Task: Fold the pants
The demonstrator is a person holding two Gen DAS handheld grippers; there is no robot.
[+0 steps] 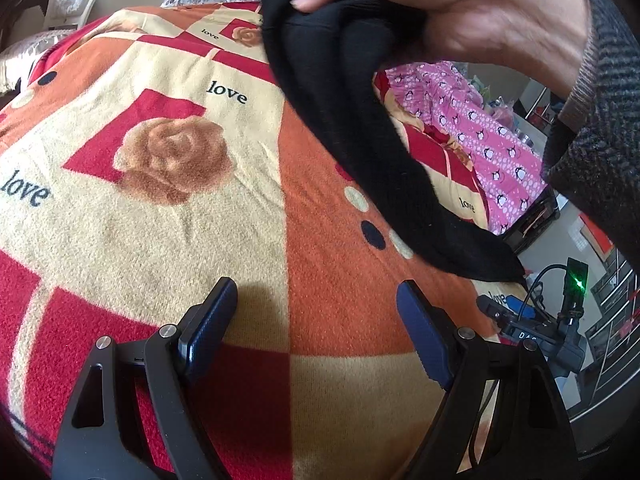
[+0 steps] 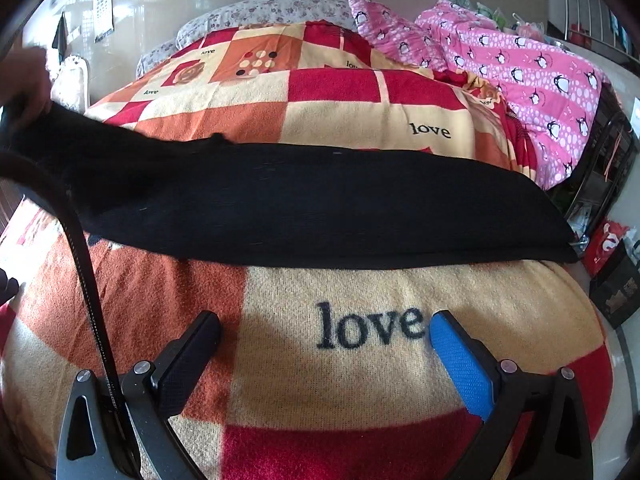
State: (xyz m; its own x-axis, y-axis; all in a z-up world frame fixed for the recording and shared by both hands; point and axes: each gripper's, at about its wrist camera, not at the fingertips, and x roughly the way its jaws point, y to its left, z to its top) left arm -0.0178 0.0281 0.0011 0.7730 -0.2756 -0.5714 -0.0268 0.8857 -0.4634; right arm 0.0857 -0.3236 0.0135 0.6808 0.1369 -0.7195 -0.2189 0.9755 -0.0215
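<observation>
Black pants (image 2: pixel 304 208) lengthwise left-right across blanket (image 2: pixel 340 360), hand (image 1: pixel 460 12) apparently lifting left end, both grippers (image 1: pixel 316 300) (image 2: pixel 324 332) spread

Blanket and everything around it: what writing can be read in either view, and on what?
"love": woven repeatedly into the blanket, also in the left view.
"DAS": on the black device; may be cut off.
Wall chart: too small to read.

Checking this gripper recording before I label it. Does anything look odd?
Yes: a bare hand, not a gripper, lifts one end of the black pants. Both the left gripper and the right gripper hang open above the blanket.
</observation>
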